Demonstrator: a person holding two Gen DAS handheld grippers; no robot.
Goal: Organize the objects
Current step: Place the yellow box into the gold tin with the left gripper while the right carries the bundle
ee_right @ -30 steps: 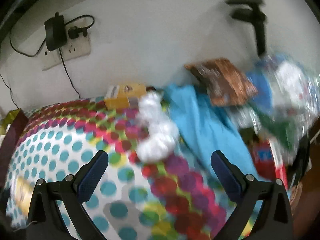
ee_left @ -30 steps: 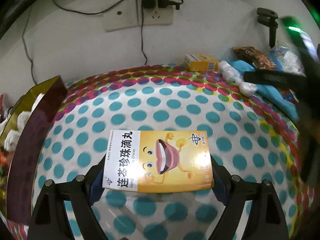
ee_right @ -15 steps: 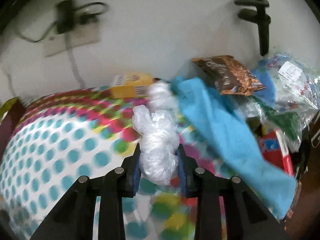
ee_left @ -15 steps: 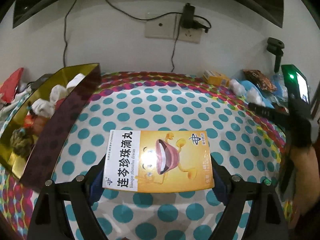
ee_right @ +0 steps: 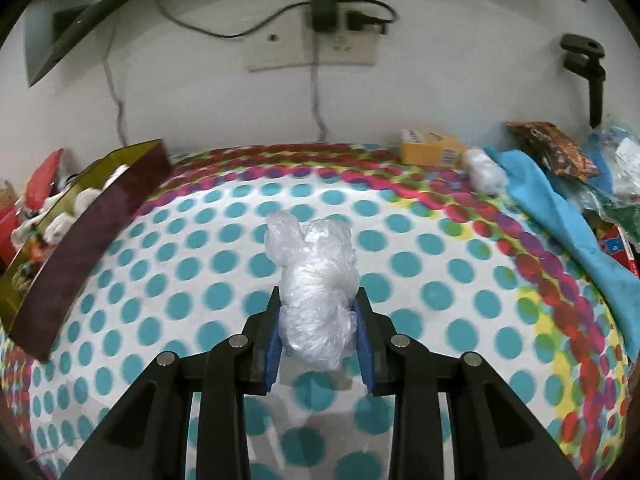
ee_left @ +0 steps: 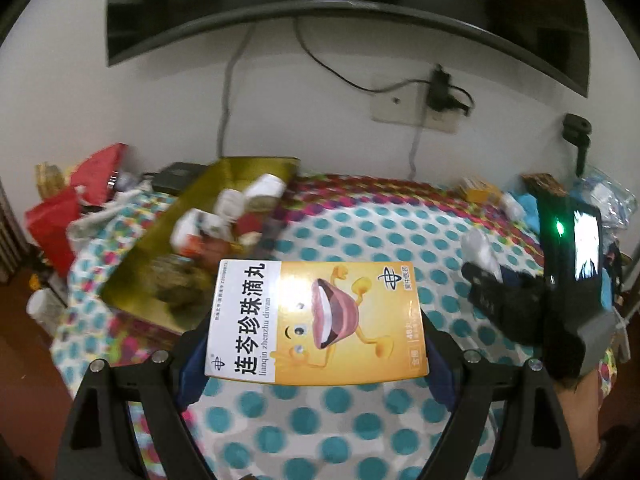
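Where jaws gaped before, crumpled plastic bag (ee_right: 316, 292) in right gripper (ee_right: 318, 340).

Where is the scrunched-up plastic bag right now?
The plastic bag sits mid-frame in the right wrist view, pinched in the right gripper above the dotted tablecloth, with the gold box far left.

gold box contents (ee_left: 224, 216): smeared by motion in the left wrist view, items not identifiable
gold box (ee_right: 60, 232): cut off at left edge of the right wrist view
small print on yellow carton (ee_left: 320, 320): too small to read
clutter (ee_right: 600, 168): far right, partly cropped
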